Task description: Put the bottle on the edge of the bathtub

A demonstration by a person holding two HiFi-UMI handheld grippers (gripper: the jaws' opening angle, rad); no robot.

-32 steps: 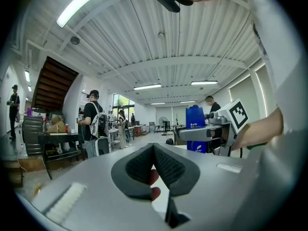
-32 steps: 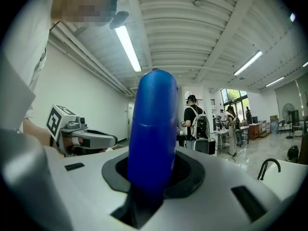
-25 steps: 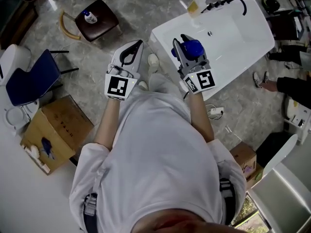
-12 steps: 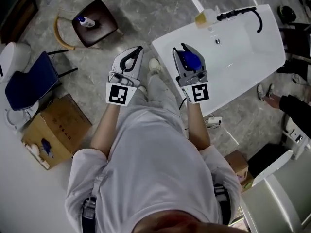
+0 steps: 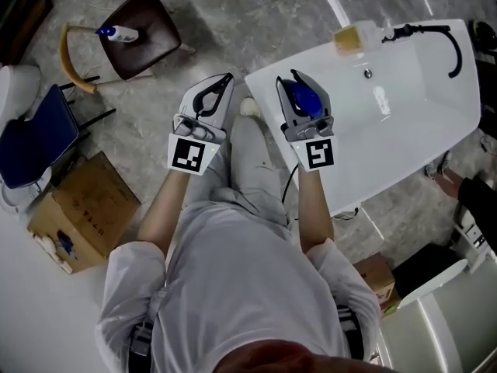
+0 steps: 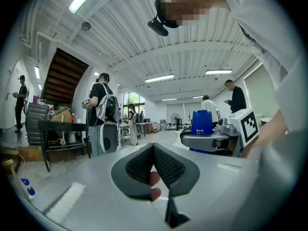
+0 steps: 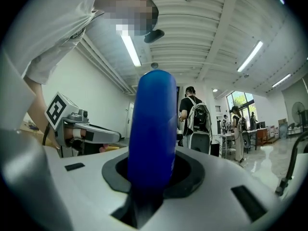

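A blue bottle (image 5: 304,93) stands upright between the jaws of my right gripper (image 5: 293,76), which is shut on it. In the head view it overlaps the left end of the white bathtub (image 5: 262,71). The right gripper view shows the blue bottle (image 7: 151,124) filling the middle, clamped in my right gripper (image 7: 154,174). My left gripper (image 5: 226,79) hangs beside it over the floor, to the left of the tub, shut with nothing in it. Its dark pads meet in the left gripper view, where my left gripper (image 6: 154,147) points level and the blue bottle (image 6: 202,122) shows at the right.
A black faucet (image 5: 435,33) and a yellow block (image 5: 351,37) sit at the tub's far end. A brown stool (image 5: 151,37) carries a white bottle (image 5: 116,33). A blue chair (image 5: 31,134) and a cardboard box (image 5: 78,212) stand at the left. People stand in the background.
Both grippers have come down side by side, and the floor and tub look larger and nearer. The tub has slid right in the head view. The bottle stays gripped.
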